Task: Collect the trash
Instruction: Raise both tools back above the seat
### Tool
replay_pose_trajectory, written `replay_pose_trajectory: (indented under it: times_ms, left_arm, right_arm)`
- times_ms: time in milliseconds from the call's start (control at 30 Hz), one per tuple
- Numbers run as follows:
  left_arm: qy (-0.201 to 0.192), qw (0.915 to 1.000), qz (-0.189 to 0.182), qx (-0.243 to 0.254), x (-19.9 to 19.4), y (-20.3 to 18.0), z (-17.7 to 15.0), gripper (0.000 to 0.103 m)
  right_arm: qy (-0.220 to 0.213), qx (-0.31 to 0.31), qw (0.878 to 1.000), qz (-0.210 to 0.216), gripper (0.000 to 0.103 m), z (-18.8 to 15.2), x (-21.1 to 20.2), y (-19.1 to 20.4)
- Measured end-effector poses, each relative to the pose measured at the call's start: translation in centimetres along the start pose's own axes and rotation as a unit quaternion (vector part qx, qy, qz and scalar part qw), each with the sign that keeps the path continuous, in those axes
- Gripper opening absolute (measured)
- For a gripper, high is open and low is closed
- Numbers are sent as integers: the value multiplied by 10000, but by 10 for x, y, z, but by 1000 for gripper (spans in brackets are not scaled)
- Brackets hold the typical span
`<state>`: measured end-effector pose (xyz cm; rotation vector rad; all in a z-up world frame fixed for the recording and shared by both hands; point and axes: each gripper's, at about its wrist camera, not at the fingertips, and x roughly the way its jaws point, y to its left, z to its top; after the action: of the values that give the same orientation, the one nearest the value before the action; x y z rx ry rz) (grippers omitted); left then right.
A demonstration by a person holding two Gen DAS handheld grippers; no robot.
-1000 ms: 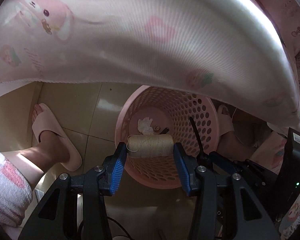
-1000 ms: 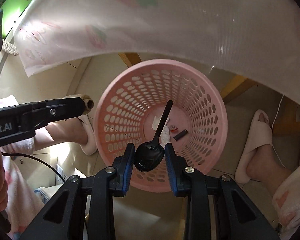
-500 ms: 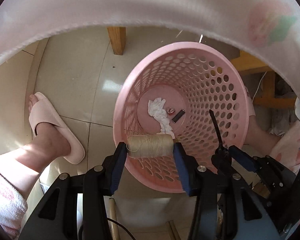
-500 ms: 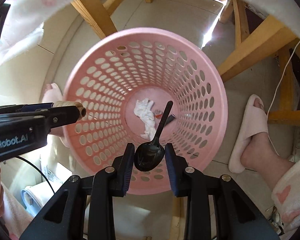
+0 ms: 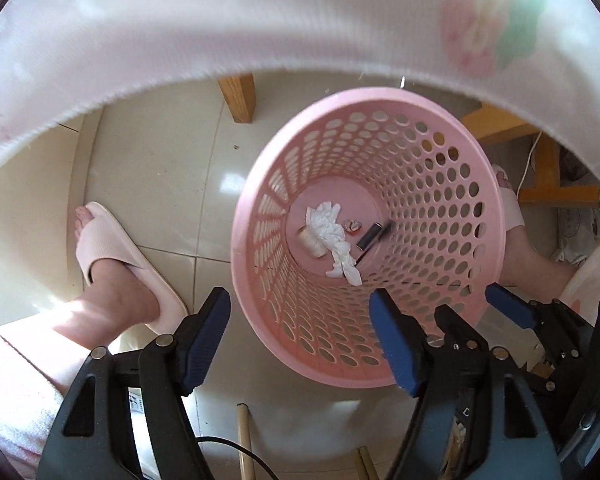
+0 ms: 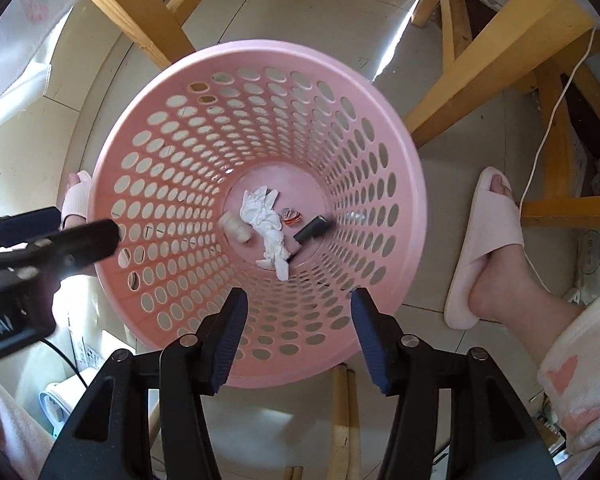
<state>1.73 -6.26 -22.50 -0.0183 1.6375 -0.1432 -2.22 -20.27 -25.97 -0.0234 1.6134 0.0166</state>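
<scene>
A pink perforated basket (image 5: 380,94) (image 6: 260,50) stands on the tiled floor right under both grippers. On its bottom lie a cream twine spool (image 5: 312,242) (image 6: 236,228), a crumpled white tissue (image 5: 332,232) (image 6: 264,216), a small black cylinder (image 5: 370,236) (image 6: 312,230) and a red scrap (image 6: 291,216). A thin black spoon (image 5: 359,258) (image 6: 294,255) shows only partly beside the tissue. My left gripper (image 5: 298,300) hangs above the rim, its jaws opening with nothing between them. My right gripper (image 6: 299,296) is likewise opening and empty.
A pink printed tablecloth (image 5: 260,20) hangs over the top of the left view. Wooden table legs (image 6: 480,52) stand around the basket. The person's feet in pink slippers (image 5: 116,252) (image 6: 484,240) flank it. A white cable (image 6: 556,112) trails at the right.
Both grippers sank toward the basket, then their jaws spread. The twine spool left the left gripper and the black spoon left the right; both now lie in the basket.
</scene>
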Motion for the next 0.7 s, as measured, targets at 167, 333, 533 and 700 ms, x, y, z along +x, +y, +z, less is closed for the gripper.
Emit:
replay_pose_trajectory:
  times_ms: [167, 333, 533, 700]
  left_arm:
    - [-382, 9992, 141, -17, -23, 4, 0, 71]
    - [-973, 9950, 199, 89, -66, 17, 3, 78]
    - [-1834, 9819, 459, 88, -117, 29, -6, 83]
    - [-2479, 9678, 431, 80, -150, 35, -14, 87]
  right_arm:
    - [-329, -105, 9992, -206, 56, 0, -17, 5]
    - [-1383, -531, 9856, -813, 59, -1, -64, 20]
    - [-2149, -344, 9750, -455, 62, -8, -114, 16]
    - [-2863, -425, 9564, -387, 76, -23, -151, 21]
